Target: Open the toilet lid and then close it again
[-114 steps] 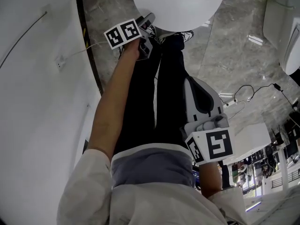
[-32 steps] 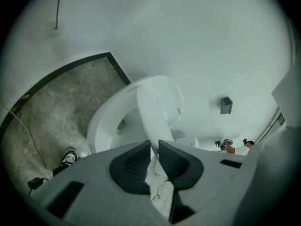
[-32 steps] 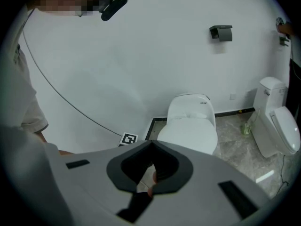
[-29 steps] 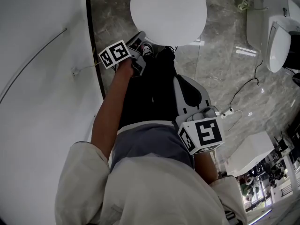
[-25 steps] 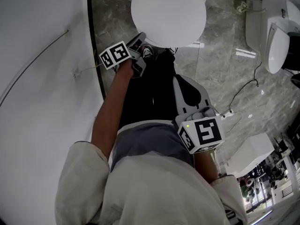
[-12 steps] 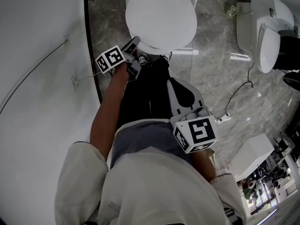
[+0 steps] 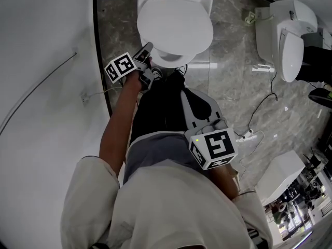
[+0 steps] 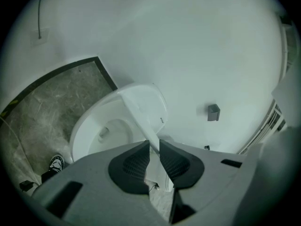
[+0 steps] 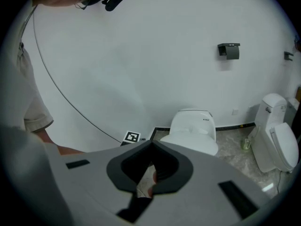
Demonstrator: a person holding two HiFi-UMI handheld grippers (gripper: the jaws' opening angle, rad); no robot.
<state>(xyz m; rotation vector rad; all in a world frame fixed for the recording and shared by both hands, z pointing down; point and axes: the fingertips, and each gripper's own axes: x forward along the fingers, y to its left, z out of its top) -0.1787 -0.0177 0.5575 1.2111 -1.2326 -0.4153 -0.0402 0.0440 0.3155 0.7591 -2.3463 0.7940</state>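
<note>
One toilet lid stands partly raised over its white bowl, near the wall. Its front edge is pinched between the narrow-set jaws of the left gripper. Right gripper is held well back, jaws together, empty.

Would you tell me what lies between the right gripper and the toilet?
Head view: the person's black trousers span from the right gripper to the toilet.
</note>
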